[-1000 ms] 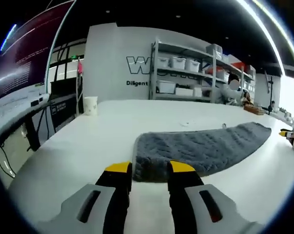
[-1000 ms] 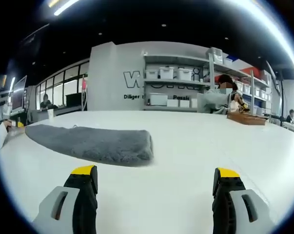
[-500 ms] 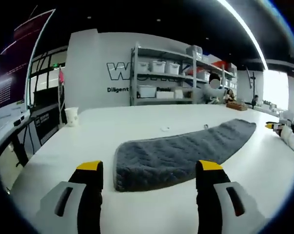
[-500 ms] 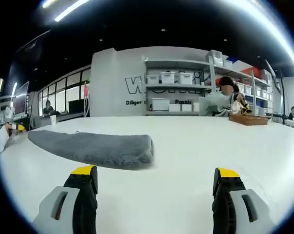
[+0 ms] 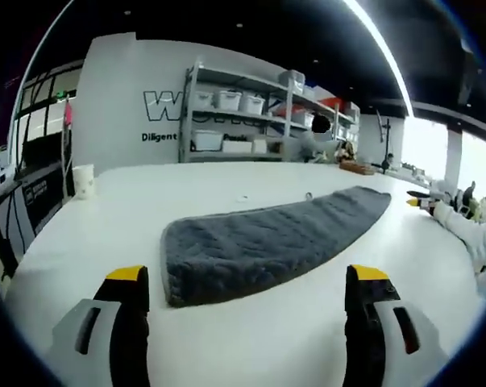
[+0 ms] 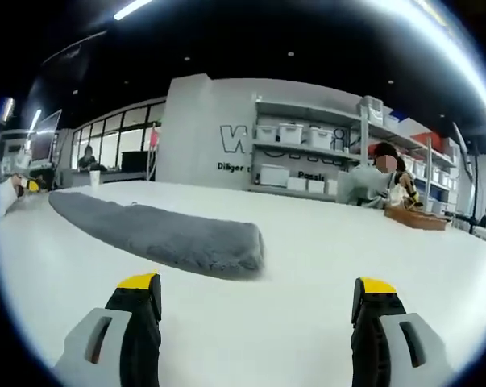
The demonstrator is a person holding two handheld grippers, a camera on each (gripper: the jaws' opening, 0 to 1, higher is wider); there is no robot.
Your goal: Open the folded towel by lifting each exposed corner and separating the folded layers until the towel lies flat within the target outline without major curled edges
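Folded grey towel (image 5: 267, 246) out on the white table (image 5: 226, 347), well clear of its edges, long axis running from one gripper toward the other. Left gripper (image 5: 247, 282) released, jaws wide, low over the surface, aimed at the near short end just ahead between them; probably nearer. Right gripper (image 6: 259, 290) likewise spread and level, opposite end (image 6: 234, 248) ahead and off to its left. No corner gripped yet

This is an open-plan lab or workshop. At 12 o'clock, grey metal shelving (image 5: 251, 113) holds white plastic storage bins (image 6: 289, 134) beside a white wall bearing large lettering (image 5: 164, 106). Long white worktables (image 6: 307, 242) fill the room.
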